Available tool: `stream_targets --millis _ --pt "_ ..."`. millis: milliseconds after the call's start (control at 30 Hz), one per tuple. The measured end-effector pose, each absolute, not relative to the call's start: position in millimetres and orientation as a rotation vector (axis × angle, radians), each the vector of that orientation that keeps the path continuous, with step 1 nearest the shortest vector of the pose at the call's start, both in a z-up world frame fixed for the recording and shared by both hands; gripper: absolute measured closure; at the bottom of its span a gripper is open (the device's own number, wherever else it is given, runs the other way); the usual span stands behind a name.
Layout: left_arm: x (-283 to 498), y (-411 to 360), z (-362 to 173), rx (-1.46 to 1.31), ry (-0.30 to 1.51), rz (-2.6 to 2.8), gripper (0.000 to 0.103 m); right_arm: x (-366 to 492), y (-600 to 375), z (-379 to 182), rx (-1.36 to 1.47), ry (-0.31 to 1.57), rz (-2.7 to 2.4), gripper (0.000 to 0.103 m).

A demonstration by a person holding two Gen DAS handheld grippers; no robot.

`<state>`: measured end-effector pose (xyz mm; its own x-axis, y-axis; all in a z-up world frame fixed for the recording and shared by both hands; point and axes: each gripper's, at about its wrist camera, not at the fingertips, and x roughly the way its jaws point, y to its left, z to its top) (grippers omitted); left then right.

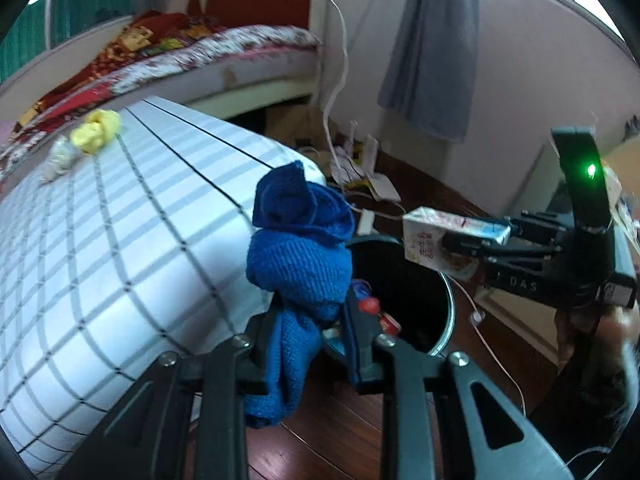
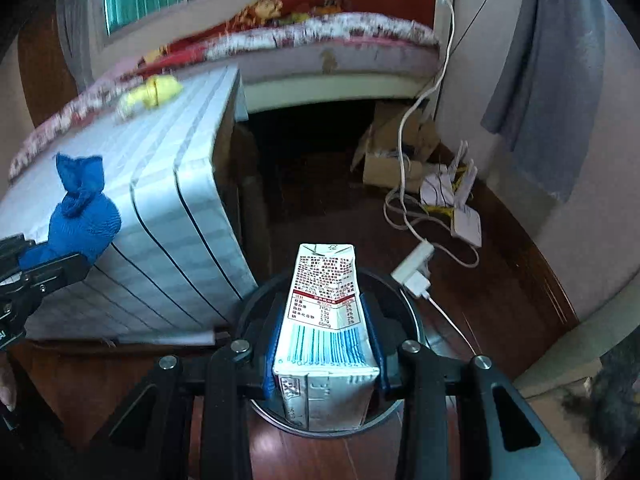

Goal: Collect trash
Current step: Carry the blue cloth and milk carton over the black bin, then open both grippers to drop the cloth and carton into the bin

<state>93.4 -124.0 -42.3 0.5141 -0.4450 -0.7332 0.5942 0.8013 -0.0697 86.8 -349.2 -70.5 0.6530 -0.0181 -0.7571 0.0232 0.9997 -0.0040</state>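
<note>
My left gripper (image 1: pixel 310 312) is shut on a crumpled blue cloth (image 1: pixel 300 256), held beside the table's corner and just left of a round black bin (image 1: pixel 420 312) on the floor. Some coloured trash lies inside the bin. My right gripper (image 2: pixel 325 312) is shut on a white drink carton (image 2: pixel 326 320), which hangs directly over the bin (image 2: pixel 408 308). From the left wrist view the carton (image 1: pixel 428 236) and right gripper (image 1: pixel 472 246) reach in from the right above the bin. The blue cloth (image 2: pixel 84 220) and left gripper (image 2: pixel 52 268) show at the left of the right wrist view.
A white checked tablecloth covers the table (image 1: pixel 120 240), with a yellow crumpled wad (image 1: pixel 96 130) and a pale wad (image 1: pixel 60 158) at its far side. A bed (image 2: pixel 320 48) stands behind. Cardboard, papers, a white cable and power adapter (image 2: pixel 414 272) litter the wooden floor.
</note>
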Motion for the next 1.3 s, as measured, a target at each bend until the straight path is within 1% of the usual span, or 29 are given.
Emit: stream_targets --millis 367,733,767,800,867,900,933,967,1000,1033,1300 --pt "98 -171 -96 0.251 0.959 -0.752 0.077 70 -381 -95 0.018 0.890 -0.015 0.065" --pt "123 -205 -144 0.291 1.089 -0.823 0.076 87 -377 -126 -0.020 0.974 0.040 0.065" --pt "127 -208 -149 0.291 1.106 -0.844 0.073 88 -378 -128 -0.016 0.978 0.041 0.065" --pt "128 -210 -152 0.289 1.116 -0.853 0.067 90 -380 -131 -0.009 0.989 0.042 0.065" --pt "131 -214 -157 0.287 1.121 -0.813 0.042 96 -383 -138 0.017 1.014 0.053 0.064" --pt "130 -213 -157 0.283 1.106 -0.793 0.023 100 -388 -144 0.018 1.036 0.013 0.047" --pt "129 -209 -157 0.280 1.089 -0.770 0.013 103 -393 -149 0.023 1.060 -0.031 0.017" --pt "129 -207 -157 0.279 1.081 -0.742 0.007 106 -401 -154 0.039 1.082 -0.078 0.008" --pt "130 -204 -160 0.272 1.085 -0.717 0.006 107 -406 -156 0.055 1.090 -0.101 0.002" --pt "130 -203 -161 0.262 1.083 -0.695 0.005 108 -409 -158 0.060 1.096 -0.123 0.001" --pt "128 -195 -156 0.272 1.054 -0.647 0.004 105 -421 -165 0.015 1.134 -0.208 0.001"
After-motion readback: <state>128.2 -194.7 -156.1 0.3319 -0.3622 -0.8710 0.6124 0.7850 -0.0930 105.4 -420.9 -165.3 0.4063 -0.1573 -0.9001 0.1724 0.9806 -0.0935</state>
